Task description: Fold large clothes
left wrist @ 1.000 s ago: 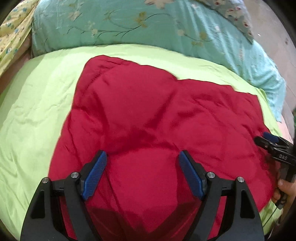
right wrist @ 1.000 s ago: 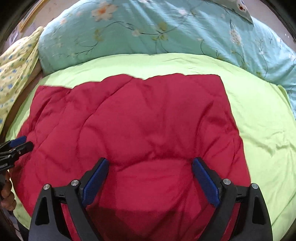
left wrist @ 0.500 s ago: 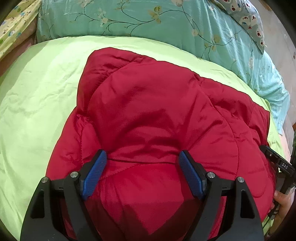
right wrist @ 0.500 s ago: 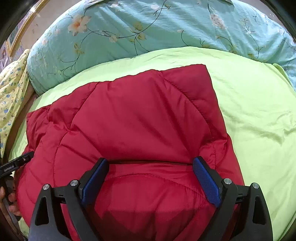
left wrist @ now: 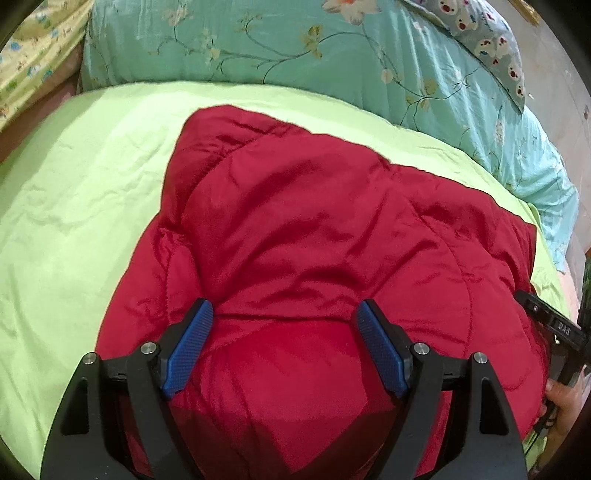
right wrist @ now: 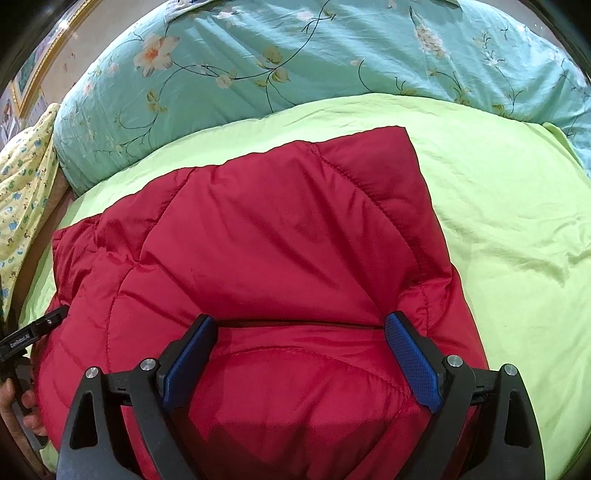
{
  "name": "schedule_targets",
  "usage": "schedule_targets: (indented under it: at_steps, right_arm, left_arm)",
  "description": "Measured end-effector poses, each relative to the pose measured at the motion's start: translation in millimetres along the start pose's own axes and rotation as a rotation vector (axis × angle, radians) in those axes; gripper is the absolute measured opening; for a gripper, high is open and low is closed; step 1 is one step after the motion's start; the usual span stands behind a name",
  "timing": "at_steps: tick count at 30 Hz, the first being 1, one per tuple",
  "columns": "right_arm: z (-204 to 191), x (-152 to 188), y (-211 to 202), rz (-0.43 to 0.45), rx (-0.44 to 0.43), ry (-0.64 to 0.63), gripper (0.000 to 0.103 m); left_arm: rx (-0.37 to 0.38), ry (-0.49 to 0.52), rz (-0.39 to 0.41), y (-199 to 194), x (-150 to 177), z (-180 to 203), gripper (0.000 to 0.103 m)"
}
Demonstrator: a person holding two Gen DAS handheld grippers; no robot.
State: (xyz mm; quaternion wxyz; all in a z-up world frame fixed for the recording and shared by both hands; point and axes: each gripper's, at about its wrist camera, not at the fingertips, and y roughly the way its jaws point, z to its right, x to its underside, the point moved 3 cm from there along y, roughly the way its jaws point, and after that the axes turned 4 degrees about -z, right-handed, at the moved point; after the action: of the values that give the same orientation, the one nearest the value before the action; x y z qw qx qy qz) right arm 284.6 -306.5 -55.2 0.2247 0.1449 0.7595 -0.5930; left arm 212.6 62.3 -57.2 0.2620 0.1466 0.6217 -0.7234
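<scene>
A red quilted puffer garment (left wrist: 314, 236) lies on a lime green bed sheet (left wrist: 74, 206); it also shows in the right wrist view (right wrist: 258, 251). Its near edge is folded over onto itself, and the fold's edge runs between the fingers in both views. My left gripper (left wrist: 282, 314) is open, its blue pads wide apart over the near left part of the fold. My right gripper (right wrist: 301, 325) is open over the near right part. Neither pinches fabric. Each gripper shows at the other view's edge, the right one (left wrist: 550, 325) and the left one (right wrist: 33, 332).
A teal floral duvet (left wrist: 295, 48) is bunched along the far side of the bed, also in the right wrist view (right wrist: 295, 55). A yellow patterned cloth (right wrist: 22, 192) lies at the far left. A bear-print pillow (left wrist: 480, 33) sits at the far right. A framed picture (right wrist: 33, 70) hangs on the wall.
Both grippers moved forward and lower over the garment. The flat near part now lies folded over, with a raised fold edge between the fingers. Both stayed open.
</scene>
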Motion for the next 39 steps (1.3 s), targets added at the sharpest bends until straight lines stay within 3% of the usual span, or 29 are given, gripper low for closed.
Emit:
schedule_targets:
  at_steps: [9, 13, 19, 22, 24, 30, 34, 39]
  right_arm:
    - [-1.7, -0.5, -0.5, 0.004, 0.017, -0.009, 0.094]
    - [-5.5, 1.5, -10.1, 0.038, 0.037, -0.021, 0.094]
    - [-28.3, 18.4, -59.0, 0.122, 0.026, -0.06, 0.095]
    - [-49.0, 35.7, -79.6, 0.126, -0.018, -0.106, 0.095]
    - [-63.7, 49.4, -86.7, 0.12, 0.0, -0.157, 0.095]
    - [-70.8, 67.2, -54.0, -0.001, 0.075, -0.202, 0.097]
    - [-66.8, 66.5, -36.5, -0.016, 0.077, -0.193, 0.103]
    - [-68.3, 71.2, -35.7, -0.012, 0.091, -0.198, 0.103]
  left_arm:
    - [0.109, 0.006, 0.063, -58.7, 30.8, 11.8, 0.081]
    - [0.056, 0.061, 0.031, -50.1, 43.2, 21.2, 0.081]
    - [0.04, 0.065, 0.022, -33.8, 47.9, 22.2, 0.083]
    - [0.017, 0.082, 0.027, -32.5, 52.5, 26.3, 0.083]
    - [0.015, 0.084, 0.028, -32.7, 54.5, 26.5, 0.083]
    - [0.006, 0.093, 0.032, -32.3, 58.0, 26.8, 0.084]
    - [0.0, 0.097, 0.032, -32.9, 58.8, 27.5, 0.084]
    - [-0.003, 0.098, 0.022, -35.9, 59.9, 27.7, 0.083]
